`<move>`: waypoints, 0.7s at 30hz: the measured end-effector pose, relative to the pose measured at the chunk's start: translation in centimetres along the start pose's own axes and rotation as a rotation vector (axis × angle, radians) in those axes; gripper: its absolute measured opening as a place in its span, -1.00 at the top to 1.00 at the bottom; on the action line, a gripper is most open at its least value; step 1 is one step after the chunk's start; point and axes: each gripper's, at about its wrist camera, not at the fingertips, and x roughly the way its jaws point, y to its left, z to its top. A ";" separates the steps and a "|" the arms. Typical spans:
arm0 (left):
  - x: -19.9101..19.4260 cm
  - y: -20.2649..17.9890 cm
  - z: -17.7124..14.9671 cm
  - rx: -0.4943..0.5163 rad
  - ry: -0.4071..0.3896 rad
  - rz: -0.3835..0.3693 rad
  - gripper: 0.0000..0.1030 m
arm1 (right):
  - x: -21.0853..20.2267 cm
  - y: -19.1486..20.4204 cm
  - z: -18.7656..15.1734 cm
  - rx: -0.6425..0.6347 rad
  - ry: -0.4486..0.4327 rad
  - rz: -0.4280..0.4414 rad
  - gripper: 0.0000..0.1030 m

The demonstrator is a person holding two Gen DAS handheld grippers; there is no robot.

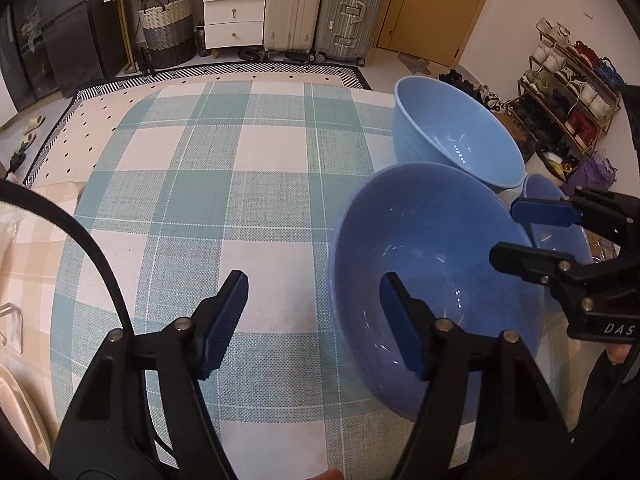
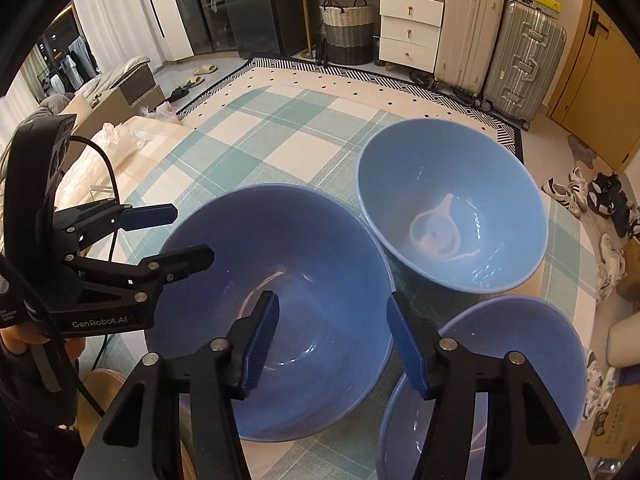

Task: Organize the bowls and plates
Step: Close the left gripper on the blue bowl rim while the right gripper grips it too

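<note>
Checked teal cloth [image 2: 280, 128] under blue bowls [image 2: 276, 312]; suitcases [image 2: 520, 52] behind; both grippers' jaws open, empty.

Checked green/white tablecloth [image 1: 208, 168] spreads under & ahead of the jaws. Beyond it, b/w-bordered rug [image 2: 360, 76]. Straight ahead, far: white drawer unit [image 1: 234, 12], woven basket [image 1: 166, 24] to its left, beige suitcase [image 1: 294, 4] & silver suitcase [image 1: 352, 8] to its right. Yellow door [image 1: 436, 4] further right. Shoe rack [image 1: 568, 92] far right of the jaws. Slippers [image 2: 204, 70] far ahead-left, on the floor.
</note>
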 end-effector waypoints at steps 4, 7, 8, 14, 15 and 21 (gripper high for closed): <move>0.4 0.0 0.0 0.006 0.006 -0.002 -0.18 | 0.3 0.3 0.4 -0.028 0.012 -0.016 -0.08; 0.5 0.0 -0.1 0.007 0.011 -0.005 -0.13 | 0.5 0.6 0.6 -0.050 0.024 -0.025 -0.08; 0.6 0.0 -0.1 0.008 0.013 -0.006 -0.11 | 0.6 0.7 0.6 -0.053 0.026 -0.027 -0.08; 1.0 -0.1 -0.4 0.016 0.027 -0.009 0.04 | 1.0 1.3 0.8 -0.089 0.047 -0.023 -0.07; 1.0 -0.1 -0.5 0.015 0.030 -0.009 0.04 | 1.1 1.5 0.8 -0.096 0.054 -0.021 -0.07; 1.5 0.4 -1.1 0.010 0.048 -0.015 0.13 | 1.9 2.3 0.7 -0.114 0.074 -0.006 0.03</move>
